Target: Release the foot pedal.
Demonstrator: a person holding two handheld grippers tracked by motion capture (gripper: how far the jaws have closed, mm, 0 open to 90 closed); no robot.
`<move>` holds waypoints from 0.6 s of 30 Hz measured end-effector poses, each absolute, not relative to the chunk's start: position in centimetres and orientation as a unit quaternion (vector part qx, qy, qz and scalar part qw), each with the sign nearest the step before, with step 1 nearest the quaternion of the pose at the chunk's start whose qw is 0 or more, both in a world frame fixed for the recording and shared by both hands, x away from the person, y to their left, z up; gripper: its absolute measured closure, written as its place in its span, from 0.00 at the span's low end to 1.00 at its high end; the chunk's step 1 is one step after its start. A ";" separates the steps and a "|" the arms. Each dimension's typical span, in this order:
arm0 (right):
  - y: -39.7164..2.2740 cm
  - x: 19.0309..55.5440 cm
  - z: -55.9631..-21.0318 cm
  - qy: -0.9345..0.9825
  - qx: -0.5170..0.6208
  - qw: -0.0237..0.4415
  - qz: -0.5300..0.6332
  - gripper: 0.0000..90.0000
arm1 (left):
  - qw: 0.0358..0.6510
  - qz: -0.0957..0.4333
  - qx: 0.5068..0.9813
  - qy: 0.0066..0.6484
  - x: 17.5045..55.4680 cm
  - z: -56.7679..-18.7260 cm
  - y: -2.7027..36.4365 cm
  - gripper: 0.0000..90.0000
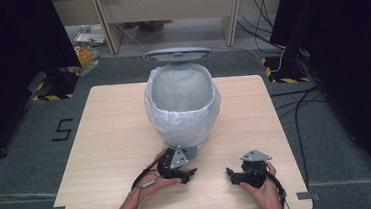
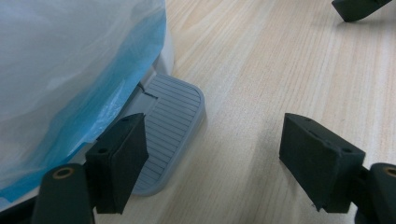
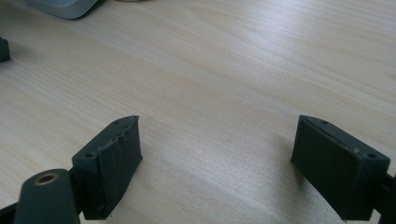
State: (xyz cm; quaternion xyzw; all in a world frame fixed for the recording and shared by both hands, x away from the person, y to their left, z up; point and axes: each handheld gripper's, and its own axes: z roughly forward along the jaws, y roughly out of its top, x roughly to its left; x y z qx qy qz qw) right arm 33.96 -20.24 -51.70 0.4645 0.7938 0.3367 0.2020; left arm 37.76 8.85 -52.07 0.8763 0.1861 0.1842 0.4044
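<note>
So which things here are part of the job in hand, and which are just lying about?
In the job:
pedal bin
white liner bag
foot pedal
left gripper, open by the pedal
right gripper, open

Lying about:
cables on floor
packets on floor

Both forearms come in from the near edge, each hand wrapped around a gripper. The left gripper [image 1: 191, 172] is low over the tabletop, its tips turned toward the person's right, and in its own view [image 2: 212, 154] the two black jaws stand wide apart. The right gripper [image 1: 229, 172] sits just opposite, pointing toward the left one, well short of touching it; its jaws [image 3: 217, 163] are spread wide too. It seems to hover just above the surface, though that's hard to judge
</note>
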 end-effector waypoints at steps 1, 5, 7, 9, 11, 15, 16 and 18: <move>-20.2 34.0 -51.7 0.795 0.463 0.202 0.337 0.17 | 0.404 0.188 0.876 0.186 37.7 -52.1 8.8 0.25; -20.2 34.0 -51.7 0.794 0.464 0.201 0.337 0.17 | 0.401 0.201 0.875 0.182 37.4 -52.1 8.7 0.24; -20.2 34.0 -51.7 0.794 0.464 0.201 0.337 0.17 | 0.400 0.204 0.875 0.184 37.4 -52.1 8.7 0.24; -20.2 34.0 -51.7 0.794 0.464 0.201 0.337 0.17 | 0.400 0.208 0.873 0.183 37.3 -52.1 8.6 0.24; -20.2 34.0 -51.7 0.794 0.464 0.201 0.337 0.17 | 0.401 0.204 0.874 0.184 37.3 -52.0 8.7 0.24; -20.2 34.0 -51.7 0.794 0.464 0.200 0.337 0.16 | 0.403 0.208 0.872 0.185 37.3 -52.0 8.7 0.24; -20.2 34.0 -51.7 0.794 0.464 0.200 0.337 0.16 | 0.404 0.209 0.871 0.185 37.2 -52.0 8.7 0.24; -20.2 34.0 -51.7 0.795 0.464 0.200 0.337 0.16 | 0.409 0.207 0.868 0.189 37.2 -52.0 8.7 0.24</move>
